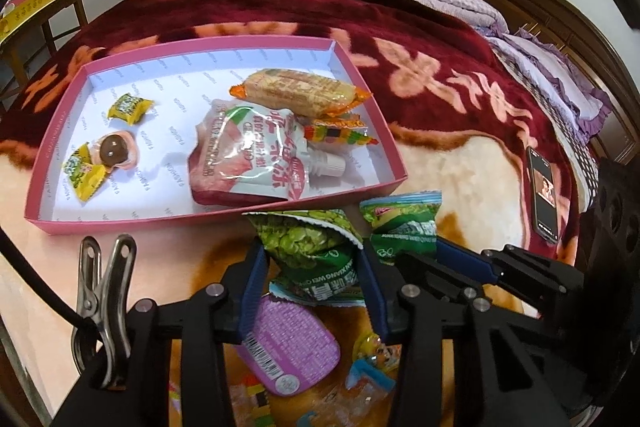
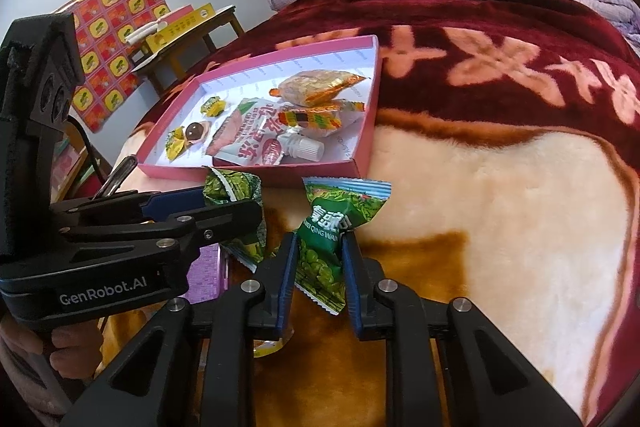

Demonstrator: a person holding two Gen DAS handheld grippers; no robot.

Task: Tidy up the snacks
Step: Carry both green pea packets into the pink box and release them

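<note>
Left gripper [image 1: 312,259] jaws clamping crinkly green packet [image 1: 308,247], right gripper [image 2: 318,259] jaws clamping another [image 2: 332,227], plush blanket [image 2: 500,207]

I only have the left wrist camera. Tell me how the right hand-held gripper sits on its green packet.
Observer: The right hand-held gripper is shut on the green packet. Both pads pinch its middle, and the ends stick out above and below.
Operator: Now check my left hand-held gripper from the outside.
Observer: From the side, the left hand-held gripper has the other green packet at its tips. Bare fingers wrap its handle.
Operator: Report what stands left of the pink box, past my frame.
Observer: Beyond the pink box, a red-and-yellow patterned panel stands behind the small table.
</note>
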